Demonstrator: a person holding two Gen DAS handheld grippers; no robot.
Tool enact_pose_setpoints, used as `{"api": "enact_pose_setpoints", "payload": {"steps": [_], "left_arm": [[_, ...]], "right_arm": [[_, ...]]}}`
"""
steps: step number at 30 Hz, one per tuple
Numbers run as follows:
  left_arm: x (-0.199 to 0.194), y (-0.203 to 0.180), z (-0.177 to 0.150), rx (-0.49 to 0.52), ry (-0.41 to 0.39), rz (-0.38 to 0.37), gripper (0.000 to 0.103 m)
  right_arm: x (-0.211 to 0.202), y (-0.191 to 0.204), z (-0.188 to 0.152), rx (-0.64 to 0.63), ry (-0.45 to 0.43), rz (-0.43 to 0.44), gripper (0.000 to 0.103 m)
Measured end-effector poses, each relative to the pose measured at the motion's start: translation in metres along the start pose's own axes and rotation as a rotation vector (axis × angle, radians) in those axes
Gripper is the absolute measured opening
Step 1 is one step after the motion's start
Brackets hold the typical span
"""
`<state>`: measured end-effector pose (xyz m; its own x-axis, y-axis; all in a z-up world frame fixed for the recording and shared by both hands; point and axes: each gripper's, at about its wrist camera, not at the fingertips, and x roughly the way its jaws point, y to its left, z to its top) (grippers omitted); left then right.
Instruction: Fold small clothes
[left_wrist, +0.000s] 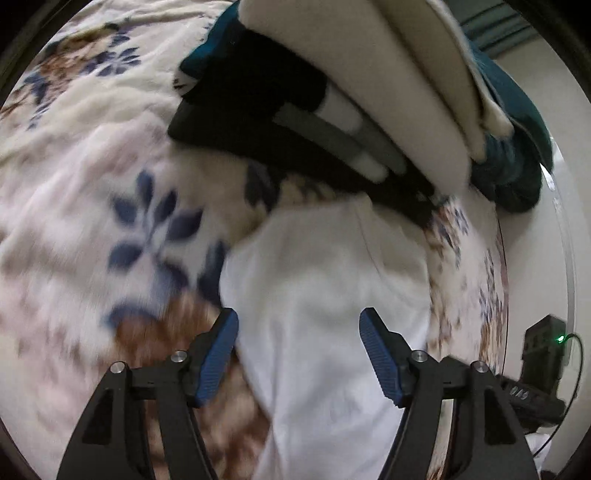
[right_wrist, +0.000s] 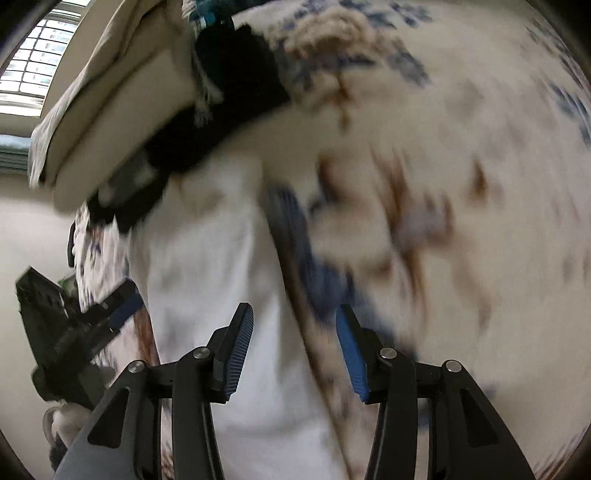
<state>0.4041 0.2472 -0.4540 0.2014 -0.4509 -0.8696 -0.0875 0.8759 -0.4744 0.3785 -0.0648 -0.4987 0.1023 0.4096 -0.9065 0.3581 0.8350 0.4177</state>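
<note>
A white garment (left_wrist: 325, 280) lies flat on a bed covered by a floral blanket (left_wrist: 92, 177) with blue leaves and brown patches; both views are blurred. In the left wrist view the left gripper (left_wrist: 298, 354) hangs over the garment with its jaws wide and nothing between them, the cloth spreading from 6 o'clock up toward the centre. At 12 to 2 o'clock a stack of folded clothes (left_wrist: 295, 122) sits past the garment: black at the bottom, grey and white bands, cream above, teal at the back. In the right wrist view the right gripper (right_wrist: 293, 350) also has its jaws wide and empty, over the garment's right edge, where white cloth (right_wrist: 229, 266) meets blanket (right_wrist: 461, 184). The left gripper (right_wrist: 110, 317) shows at 8 o'clock, the stack (right_wrist: 147, 122) at 10 to 11 o'clock.
</note>
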Motion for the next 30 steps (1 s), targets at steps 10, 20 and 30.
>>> {"api": "enact_pose_setpoints", "payload": {"steps": [10,20,30], "left_arm": [[0.042,-0.005,0.032,0.185,0.000,0.027,0.054],[-0.007,-0.031,0.017,0.313,-0.148,-0.044,0.007],[-0.100,-0.045,-0.048,0.311,-0.266,-0.121,0.007]], "right_arm": [[0.077,0.032,0.095,0.000,0.087,0.094,0.048],[0.025,0.060,0.066,-0.104,-0.076,0.144,0.007],[-0.062,0.065,-0.020,-0.234,-0.176,0.217,0.007]]}}
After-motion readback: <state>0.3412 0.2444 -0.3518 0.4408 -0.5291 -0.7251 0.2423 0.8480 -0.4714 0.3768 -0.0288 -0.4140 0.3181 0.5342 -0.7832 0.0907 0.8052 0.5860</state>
